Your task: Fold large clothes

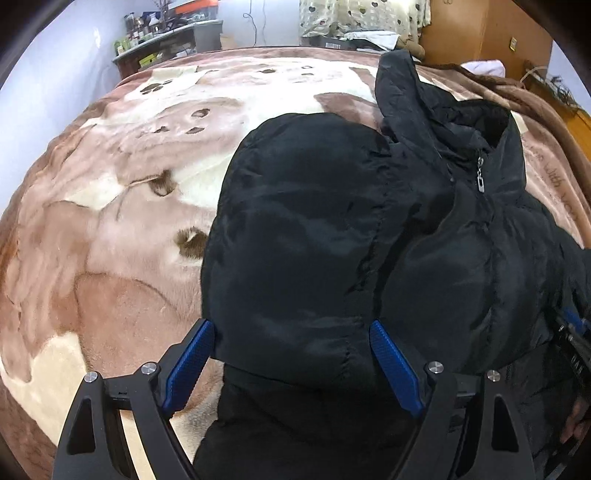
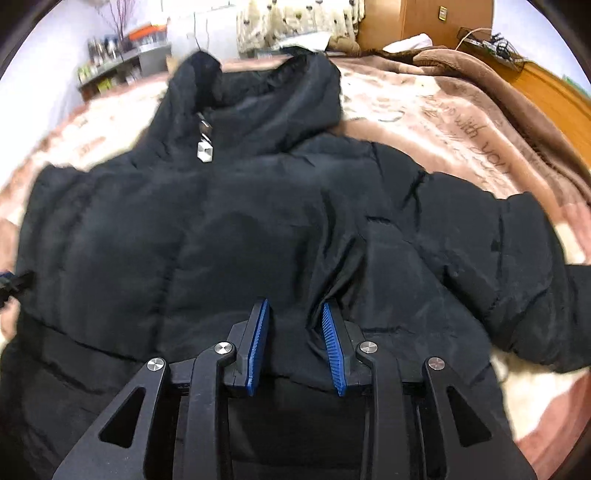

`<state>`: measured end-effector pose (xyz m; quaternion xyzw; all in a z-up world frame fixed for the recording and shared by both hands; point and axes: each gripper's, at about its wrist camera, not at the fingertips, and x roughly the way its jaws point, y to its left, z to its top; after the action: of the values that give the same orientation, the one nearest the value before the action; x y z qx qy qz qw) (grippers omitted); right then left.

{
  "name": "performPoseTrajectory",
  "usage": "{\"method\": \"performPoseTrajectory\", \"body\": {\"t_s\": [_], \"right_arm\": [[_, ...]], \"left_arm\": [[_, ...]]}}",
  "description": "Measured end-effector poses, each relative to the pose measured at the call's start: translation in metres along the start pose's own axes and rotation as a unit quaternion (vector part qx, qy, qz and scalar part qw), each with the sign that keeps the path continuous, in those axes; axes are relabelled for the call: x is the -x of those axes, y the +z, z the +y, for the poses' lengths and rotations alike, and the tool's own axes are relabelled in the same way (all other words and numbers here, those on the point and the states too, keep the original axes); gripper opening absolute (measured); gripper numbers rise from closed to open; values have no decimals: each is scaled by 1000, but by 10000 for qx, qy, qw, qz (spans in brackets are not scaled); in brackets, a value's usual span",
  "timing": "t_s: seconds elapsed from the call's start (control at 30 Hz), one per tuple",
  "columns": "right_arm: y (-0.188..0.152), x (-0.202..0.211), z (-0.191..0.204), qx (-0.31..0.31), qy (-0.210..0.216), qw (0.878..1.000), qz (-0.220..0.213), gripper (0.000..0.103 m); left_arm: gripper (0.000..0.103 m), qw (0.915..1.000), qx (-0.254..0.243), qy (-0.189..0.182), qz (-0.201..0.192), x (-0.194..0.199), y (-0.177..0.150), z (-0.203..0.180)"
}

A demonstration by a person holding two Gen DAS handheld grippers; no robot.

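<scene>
A black puffer jacket (image 1: pixel 332 236) with a hood and a silver zipper pull (image 1: pixel 480 181) lies front up on the bed. One sleeve is folded across its chest. My left gripper (image 1: pixel 291 332) is open, its blue pads either side of that folded sleeve, just above it. In the right wrist view the jacket (image 2: pixel 221 229) fills the middle, the other sleeve (image 2: pixel 517 266) spread to the right. My right gripper (image 2: pixel 293 314) is partly closed on a ridge of jacket fabric near the hem; the pads are still apart.
The bed is covered by a brown and cream plush blanket (image 1: pixel 122 206) with paw prints. A shelf with bottles (image 1: pixel 155 40) stands at the far left wall. A wooden wardrobe (image 1: pixel 472 26) and a wooden bedside edge (image 2: pixel 546 88) are at the right.
</scene>
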<state>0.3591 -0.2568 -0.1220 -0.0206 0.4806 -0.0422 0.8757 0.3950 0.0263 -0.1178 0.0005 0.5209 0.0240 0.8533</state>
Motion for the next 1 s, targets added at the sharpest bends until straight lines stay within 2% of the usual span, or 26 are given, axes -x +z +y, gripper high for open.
{"method": "performPoseTrajectory", "body": {"t_s": [0.07, 0.17, 0.27, 0.4, 0.5, 0.57, 0.6, 0.67, 0.77, 0.9, 1.0], "right_arm": [[2, 7, -10, -84, -211, 9997, -20, 31], [2, 33, -33, -394, -251, 9984, -322, 31], [-3, 51, -50, -476, -345, 9970, -497, 31], [-17, 73, -96, -901, -422, 9932, -605, 31], [-35, 95, -143, -1408, -470, 9863, -722, 33], [-46, 106, -171, -1695, -503, 9811, -782, 45], [-55, 114, -188, -1842, -585, 9777, -827, 47], [-70, 128, -218, -2049, -749, 9718, -895, 48], [-88, 144, -251, -2220, -990, 9649, -992, 48], [-108, 155, -295, -2465, -1360, 9539, -1036, 59], [-122, 152, -329, -2962, -1268, 9409, -1046, 59]], "left_arm": [[87, 10000, 57, -27, 76, 5, -2, 2], [87, 9997, 139, -210, -61, 24, -4, 3], [87, 9991, 102, -305, -290, 54, -11, 0], [87, 9970, 93, -511, -581, 95, -15, -12], [87, 9941, 5, -681, -842, 128, -20, -26], [87, 9929, -28, -752, -919, 144, -21, -35], [87, 9917, -15, -874, -945, 151, -23, -38], [87, 9889, 38, -1163, -921, 165, -26, -49], [87, 9855, -100, -1235, -1163, 185, -34, -69], [87, 9814, -318, -1435, -1234, 197, -48, -104], [87, 9798, -455, -1621, -1075, 190, -62, -129]]}}
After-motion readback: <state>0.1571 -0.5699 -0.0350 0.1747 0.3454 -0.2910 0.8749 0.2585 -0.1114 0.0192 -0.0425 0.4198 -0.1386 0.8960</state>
